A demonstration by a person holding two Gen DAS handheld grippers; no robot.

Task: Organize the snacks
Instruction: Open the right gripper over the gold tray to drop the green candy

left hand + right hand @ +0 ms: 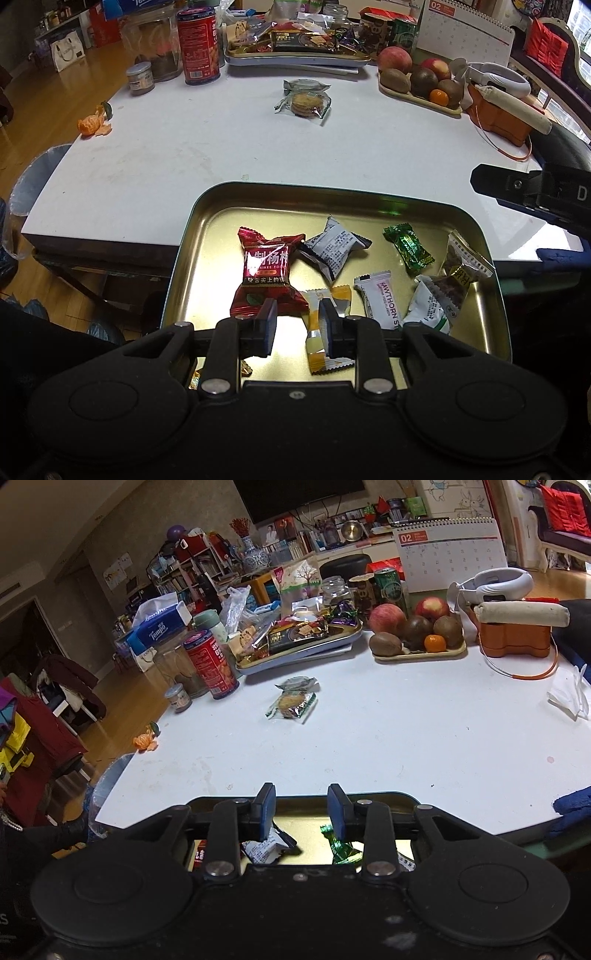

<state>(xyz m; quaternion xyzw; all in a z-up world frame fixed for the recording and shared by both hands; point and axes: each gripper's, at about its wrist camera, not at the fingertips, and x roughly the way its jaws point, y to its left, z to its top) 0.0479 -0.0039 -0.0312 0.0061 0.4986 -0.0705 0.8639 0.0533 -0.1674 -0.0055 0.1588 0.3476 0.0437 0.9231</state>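
Gold tin tray already has most of the wrapped candies in it, sitting at the table's near edge. Two cookie packs are left out mid-table. Left gripper and right gripper both hang spread, empty.

Your gold-lined tin tray holds a glossy red wrapper with white lettering, a metallic green candy (patterned foil) and a yellow-and-white sachet; the table is white.
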